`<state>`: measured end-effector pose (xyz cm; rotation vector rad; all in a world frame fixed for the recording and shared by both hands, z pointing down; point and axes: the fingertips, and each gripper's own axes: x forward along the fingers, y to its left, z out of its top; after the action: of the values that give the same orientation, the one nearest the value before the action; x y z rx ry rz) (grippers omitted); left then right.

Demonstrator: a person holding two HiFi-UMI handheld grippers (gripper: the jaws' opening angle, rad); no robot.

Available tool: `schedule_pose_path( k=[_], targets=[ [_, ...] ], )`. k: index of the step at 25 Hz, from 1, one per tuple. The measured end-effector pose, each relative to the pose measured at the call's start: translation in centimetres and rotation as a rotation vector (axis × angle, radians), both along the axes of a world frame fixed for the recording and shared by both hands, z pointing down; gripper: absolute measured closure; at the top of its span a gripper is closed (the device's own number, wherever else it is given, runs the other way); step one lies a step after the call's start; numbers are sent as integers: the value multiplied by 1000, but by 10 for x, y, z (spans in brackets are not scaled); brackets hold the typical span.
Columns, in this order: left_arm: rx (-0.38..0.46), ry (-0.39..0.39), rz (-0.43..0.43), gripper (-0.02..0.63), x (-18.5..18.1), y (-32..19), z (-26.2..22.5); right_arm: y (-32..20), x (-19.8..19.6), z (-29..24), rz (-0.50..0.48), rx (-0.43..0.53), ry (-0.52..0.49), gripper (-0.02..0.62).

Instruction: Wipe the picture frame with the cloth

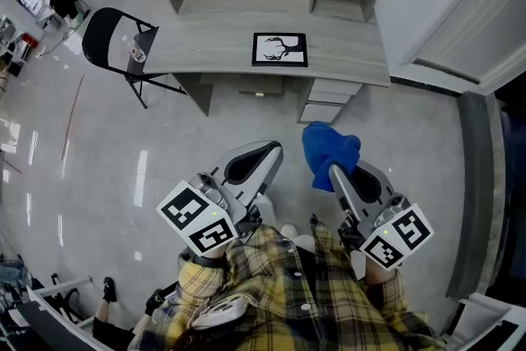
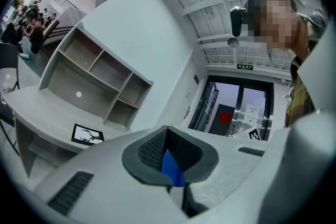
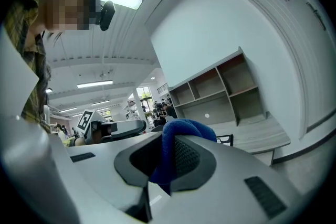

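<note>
The cloth (image 1: 330,149) was gripped by the right tongs (image 1: 337,173). The left tongs (image 1: 265,150) were shut, empty. The picture frame (image 1: 280,48) was laid on the desk (image 1: 197,41).

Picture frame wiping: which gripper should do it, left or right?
Right. The right gripper grips the blue cloth; the left gripper is shut and empty. The picture frame lies ahead on the desk.

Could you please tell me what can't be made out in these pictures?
Picture frame: head view, too small to show dust; right gripper view, mostly hidden behind the right hand-held gripper.
Cloth: clamped end, head view, hidden inside that gripper.
Object on the chair: head view, too small to identify.
</note>
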<state>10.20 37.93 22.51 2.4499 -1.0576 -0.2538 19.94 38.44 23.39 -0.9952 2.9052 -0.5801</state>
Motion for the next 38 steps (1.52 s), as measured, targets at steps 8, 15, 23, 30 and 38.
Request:
schedule_pose_path(
  k=[8,15,23,30,38],
  targets=[
    [-7,-9,51,600,-69,-89,4,-87,-58,1,87,-1,6,545],
    [-28,-7,102,600,-110,-132,15,-133,-94,8,166,-16,17,545],
    [-81,23,119,600,-126,-161,28,-159,-98,16,208,-76,59,545],
    [-119,20,90,600,-136,-237,53,-245,-104,38,189,-100,72,545],
    [-113,3,20,600,-139,-343,47,-359,-114,39,93,-122,39,545]
  ],
)
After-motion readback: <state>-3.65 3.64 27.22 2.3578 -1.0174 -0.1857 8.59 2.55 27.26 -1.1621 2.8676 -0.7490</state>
